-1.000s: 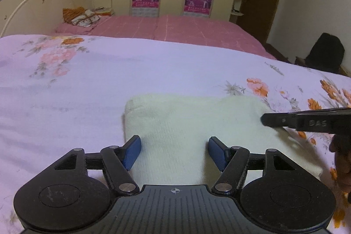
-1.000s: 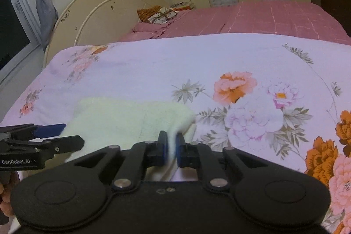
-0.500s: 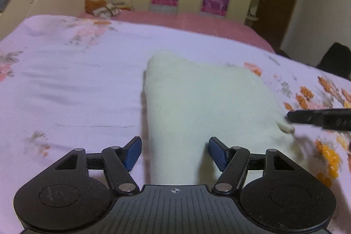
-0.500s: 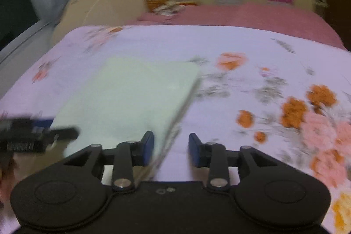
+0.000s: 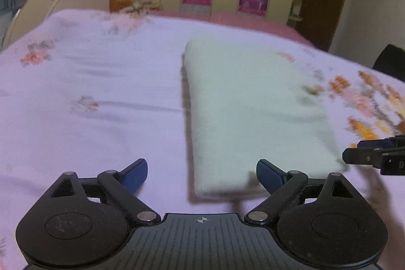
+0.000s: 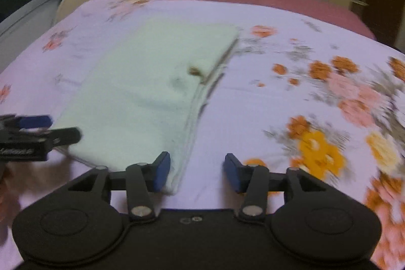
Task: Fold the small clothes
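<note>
both grippers, left [image 5: 201, 175] & right [image 6: 197, 172], opening w/ nothing gripped, cloth [image 5: 253, 105] lies folded on bed [image 5: 101, 92], fold prob done.

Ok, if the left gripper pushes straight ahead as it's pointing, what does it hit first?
Probably the near end of the folded pale cloth: the opening left gripper has that edge between its fingers, untouched. Depth is blurred.

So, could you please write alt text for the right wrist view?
A folded pale cloth lies flat on a floral bedsheet, released. The right gripper has its jaws opening, pressing on nothing, with the cloth's near corner beside one jaw. The left gripper shows at left.
</note>
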The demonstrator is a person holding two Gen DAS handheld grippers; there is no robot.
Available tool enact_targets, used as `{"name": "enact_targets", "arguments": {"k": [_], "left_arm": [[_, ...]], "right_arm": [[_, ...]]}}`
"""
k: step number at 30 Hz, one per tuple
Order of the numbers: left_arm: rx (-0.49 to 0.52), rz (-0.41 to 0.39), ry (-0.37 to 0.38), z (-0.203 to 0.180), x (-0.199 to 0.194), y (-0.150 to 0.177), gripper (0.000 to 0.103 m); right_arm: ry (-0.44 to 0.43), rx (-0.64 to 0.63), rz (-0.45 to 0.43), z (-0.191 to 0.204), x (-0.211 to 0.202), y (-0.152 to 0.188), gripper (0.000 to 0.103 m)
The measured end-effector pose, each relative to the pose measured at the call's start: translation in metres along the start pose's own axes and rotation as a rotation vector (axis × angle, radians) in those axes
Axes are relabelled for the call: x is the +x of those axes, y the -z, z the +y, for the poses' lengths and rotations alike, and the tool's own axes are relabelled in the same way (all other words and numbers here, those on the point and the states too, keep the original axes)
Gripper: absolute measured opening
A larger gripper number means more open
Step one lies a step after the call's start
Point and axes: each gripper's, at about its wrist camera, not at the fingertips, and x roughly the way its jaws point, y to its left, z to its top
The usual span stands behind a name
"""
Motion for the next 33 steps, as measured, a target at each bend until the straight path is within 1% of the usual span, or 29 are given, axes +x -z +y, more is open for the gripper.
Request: {"name": "enact_targets", "arguments": {"k": [1, 2, 3, 4, 5, 9, 12, 13, 15, 16, 17, 21, 25, 28, 33], "left_arm": [[0.003, -0.013, 0.011, -0.002, -0.011, 0.001, 0.092], [0.006, -0.026, 0.019, -0.005, -0.024, 0.001, 0.095], [0.006, -0.039, 0.020, -0.008, -0.037, 0.002, 0.098], [0.006, -0.058, 0.026, -0.013, -0.053, 0.003, 0.103], [0.006, -0.077, 0.034, -0.017, -0.069, 0.005, 0.103], [0.034, -0.126, 0.074, -0.034, -0.129, 0.012, 0.103], [0.069, -0.172, 0.101, -0.045, -0.167, 0.018, 0.103], [0.085, -0.195, 0.112, -0.049, -0.179, 0.018, 0.103], [0.121, -0.242, 0.116, -0.059, -0.202, 0.022, 0.103], [0.128, -0.256, 0.112, -0.062, -0.212, 0.023, 0.103], [0.125, -0.265, 0.112, -0.064, -0.221, 0.024, 0.103], [0.076, -0.275, 0.117, -0.063, -0.252, 0.030, 0.103], [0.063, -0.285, 0.106, -0.057, -0.268, 0.043, 0.103], [0.049, -0.285, 0.109, -0.052, -0.273, 0.050, 0.103], [0.038, -0.300, 0.106, -0.050, -0.281, 0.058, 0.103]], "right_arm": [[-0.004, 0.013, -0.017, 0.001, -0.011, 0.002, 0.056], [-0.007, 0.018, -0.040, 0.003, -0.024, 0.005, 0.061], [-0.002, 0.020, -0.069, 0.005, -0.041, 0.010, 0.069], [-0.004, 0.023, -0.094, 0.008, -0.055, 0.013, 0.072], [-0.011, 0.029, -0.113, 0.010, -0.069, 0.011, 0.072], [-0.021, 0.070, -0.171, 0.017, -0.132, 0.025, 0.080], [-0.013, 0.089, -0.203, 0.025, -0.171, 0.041, 0.085], [-0.004, 0.091, -0.205, 0.026, -0.175, 0.043, 0.087], [0.019, 0.091, -0.196, 0.034, -0.190, 0.053, 0.088], [0.011, 0.091, -0.191, 0.037, -0.196, 0.057, 0.088], [0.004, 0.089, -0.192, 0.040, -0.202, 0.062, 0.088], [0.059, 0.086, -0.251, 0.055, -0.225, 0.078, 0.089], [0.127, 0.053, -0.292, 0.069, -0.240, 0.085, 0.089], [0.119, 0.041, -0.313, 0.075, -0.249, 0.088, 0.089], [0.097, 0.052, -0.320, 0.077, -0.256, 0.091, 0.090]]}}
